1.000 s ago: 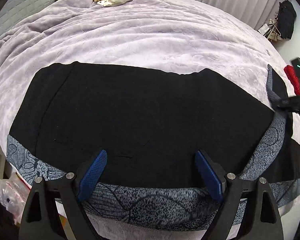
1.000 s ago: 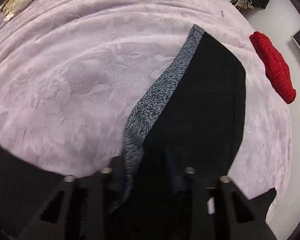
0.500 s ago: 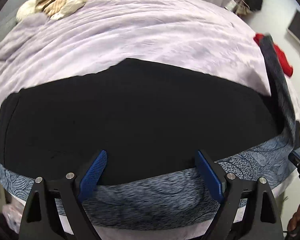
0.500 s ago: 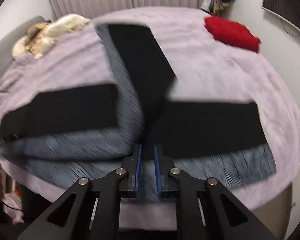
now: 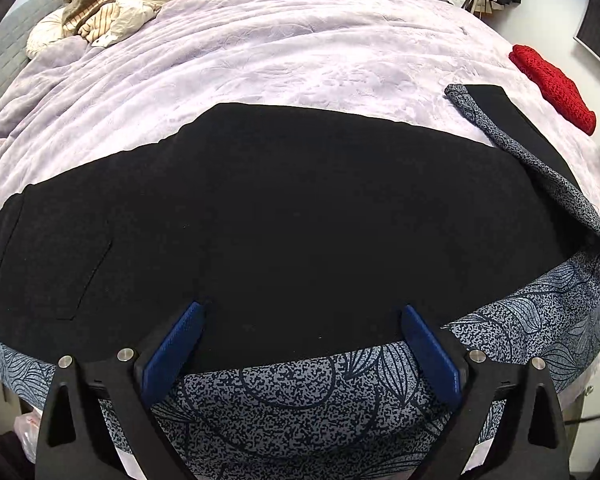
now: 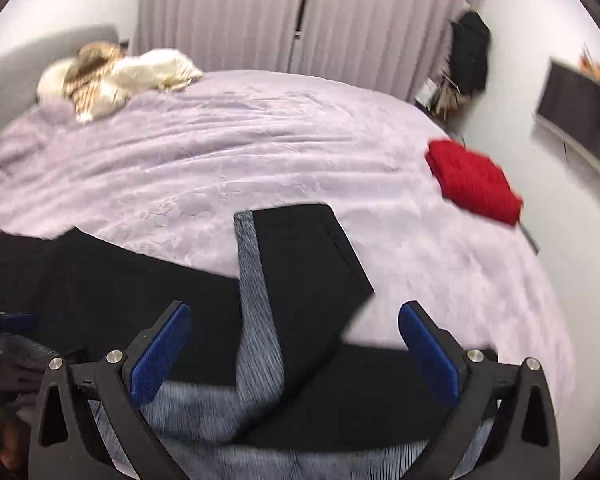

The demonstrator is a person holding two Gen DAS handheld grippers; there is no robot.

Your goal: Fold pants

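Black pants (image 5: 280,216) with a blue-grey leaf-patterned side panel (image 5: 284,392) lie flat across the near edge of a lilac bed. My left gripper (image 5: 300,340) is open and empty, hovering over the pants' near edge. In the right wrist view the pants (image 6: 308,264) show one leg end turned up across the rest, its patterned strip (image 6: 256,288) running up the middle. My right gripper (image 6: 296,344) is open and empty above that leg.
The lilac blanket (image 5: 284,48) covers the bed. A folded red knit (image 5: 552,84) lies at the right edge, also in the right wrist view (image 6: 476,180). Cream and striped clothes (image 5: 112,4) are piled at the far left. Curtains (image 6: 284,16) hang behind.
My right gripper was shut on the pants leg and is now open; the leg lies dropped across the pants. The right camera has pulled back and tilted up. The left gripper stays open.
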